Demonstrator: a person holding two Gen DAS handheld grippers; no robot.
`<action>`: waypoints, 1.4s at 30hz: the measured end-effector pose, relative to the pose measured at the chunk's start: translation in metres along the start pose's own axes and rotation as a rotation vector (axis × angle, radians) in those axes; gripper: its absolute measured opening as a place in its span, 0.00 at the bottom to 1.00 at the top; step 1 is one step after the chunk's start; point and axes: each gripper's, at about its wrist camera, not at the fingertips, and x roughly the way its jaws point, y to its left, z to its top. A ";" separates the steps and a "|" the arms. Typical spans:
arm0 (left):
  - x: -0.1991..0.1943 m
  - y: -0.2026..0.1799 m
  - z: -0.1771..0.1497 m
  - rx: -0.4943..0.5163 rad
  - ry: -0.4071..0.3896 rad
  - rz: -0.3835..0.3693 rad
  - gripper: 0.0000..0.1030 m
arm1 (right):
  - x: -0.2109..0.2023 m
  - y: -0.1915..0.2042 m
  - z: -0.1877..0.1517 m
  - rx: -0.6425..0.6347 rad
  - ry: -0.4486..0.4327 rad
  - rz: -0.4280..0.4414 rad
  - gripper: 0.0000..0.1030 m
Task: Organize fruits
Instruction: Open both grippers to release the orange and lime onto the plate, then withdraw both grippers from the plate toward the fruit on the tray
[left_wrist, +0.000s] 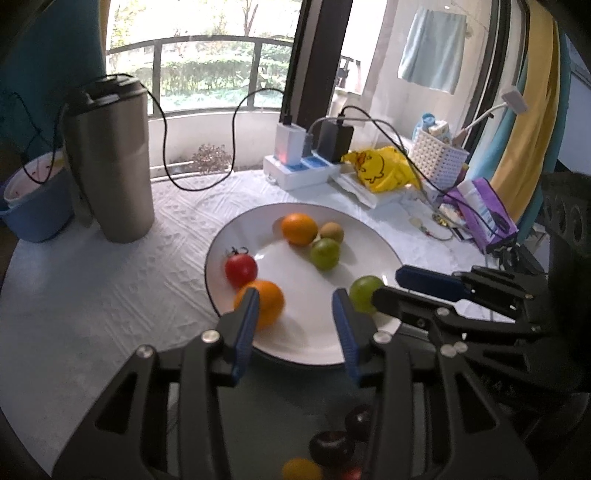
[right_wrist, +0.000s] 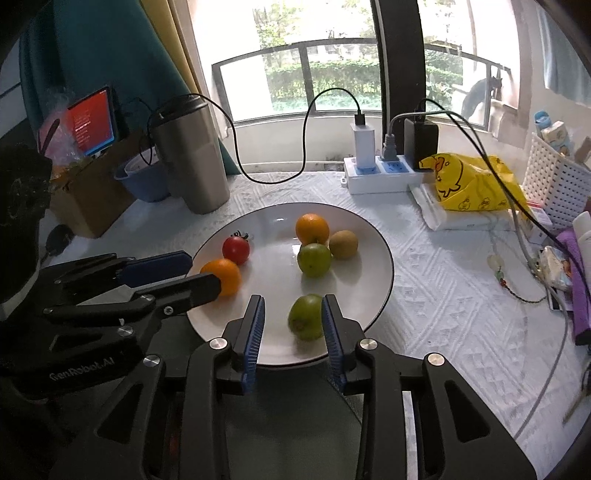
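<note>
A white plate (right_wrist: 380, 258) on a cloth-covered table (right_wrist: 443, 295) holds six fruits as two hand-held grippers work over its near rim. The right gripper (right_wrist: 293, 325) has its blue-padded fingers (right_wrist: 332, 332) spread either side of a green fruit (right_wrist: 304, 317) at the front of the plate; the fruit lies against the right-hand pad, with a clear gap to the left-hand one, so the fingers are released and not yet clamped. Its long axis appears to run roughly front to back, along the fingers. The left gripper (left_wrist: 295, 321) is also released, grasping nothing, its fingers apart over bare plate; the near orange (left_wrist: 264, 302) sits just beside and partly behind its left-hand finger. By this reading the right gripper is the nearer to the green fruit and need only close, while the left would have to shift leftward to centre on the orange.

Farther back on the plate are a red tomato (right_wrist: 236, 249), a second orange (right_wrist: 312, 229), another green fruit (right_wrist: 314, 258) and a brown kiwi-like fruit (right_wrist: 343, 243). More fruit, dark and yellow, shows below the left gripper (blurred, and its container cannot be made out).

The left gripper's body reads "GenRobot.AI" in the right wrist view. A yellow bag (right_wrist: 469, 184) carries a cartoon duck print; text on a red tablet screen (right_wrist: 92, 125) is too small to read.
</note>
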 end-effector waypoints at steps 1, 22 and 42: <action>-0.003 0.000 -0.001 0.000 -0.005 0.001 0.41 | -0.003 0.001 -0.001 0.000 -0.002 -0.001 0.33; -0.076 0.001 -0.040 -0.019 -0.068 0.008 0.41 | -0.053 0.043 -0.030 -0.025 -0.023 -0.006 0.33; -0.094 0.014 -0.088 -0.064 -0.045 0.007 0.41 | -0.048 0.078 -0.065 -0.052 0.050 0.024 0.34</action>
